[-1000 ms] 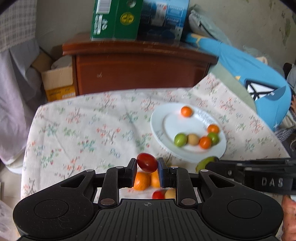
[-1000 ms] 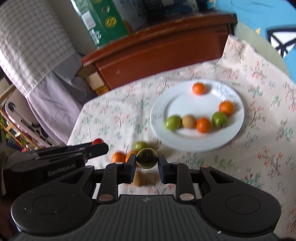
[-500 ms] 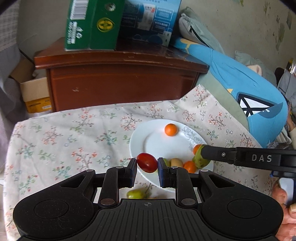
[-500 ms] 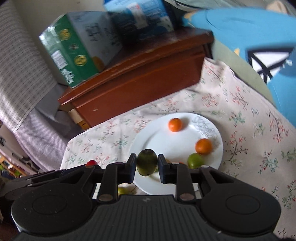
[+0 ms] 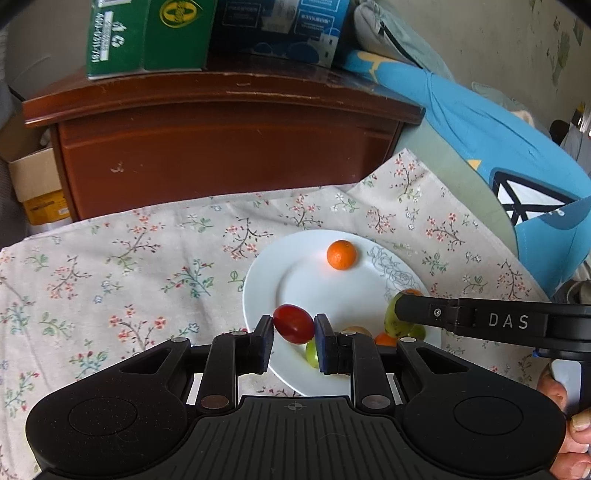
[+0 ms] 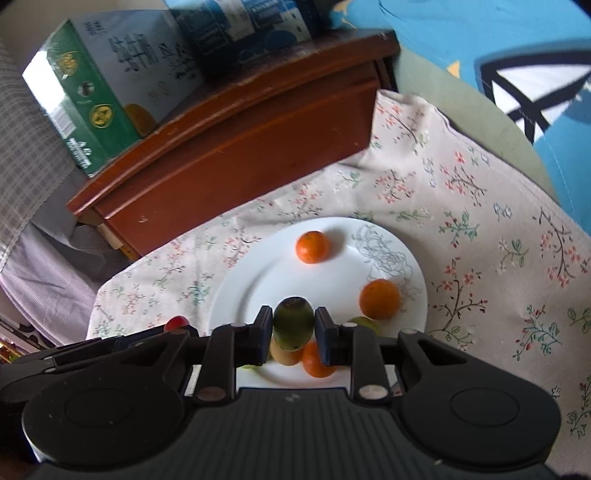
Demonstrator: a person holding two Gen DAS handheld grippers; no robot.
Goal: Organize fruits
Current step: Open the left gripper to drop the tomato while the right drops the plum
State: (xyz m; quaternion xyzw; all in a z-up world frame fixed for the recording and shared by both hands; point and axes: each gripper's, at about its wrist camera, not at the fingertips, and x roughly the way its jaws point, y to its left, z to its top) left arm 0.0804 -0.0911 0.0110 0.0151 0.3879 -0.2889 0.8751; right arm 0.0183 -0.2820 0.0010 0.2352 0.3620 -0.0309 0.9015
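Observation:
My left gripper (image 5: 294,328) is shut on a red cherry tomato (image 5: 293,328), held over the near left rim of the white plate (image 5: 266,291). My right gripper (image 6: 293,329) is shut on a dark green fruit (image 6: 293,328) over the plate's (image 6: 243,295) near part. It also shows in the left wrist view, where the green fruit (image 5: 393,320) sits at its tip on the right. On the plate lie several fruits: an orange one at the back (image 6: 312,246), another at the right (image 6: 379,298), and green, tan and orange ones partly hidden behind the fingers.
The plate sits on a floral tablecloth (image 5: 129,266). A brown wooden cabinet (image 5: 221,147) stands behind the table with green (image 5: 147,33) and blue boxes on top. Blue fabric (image 5: 517,155) lies at the right. A cardboard box (image 5: 33,184) is at the left.
Both grippers have moved forward over the plate, each keeping its fruit. The loose fruits on the cloth seen a second ago have dropped out of view.

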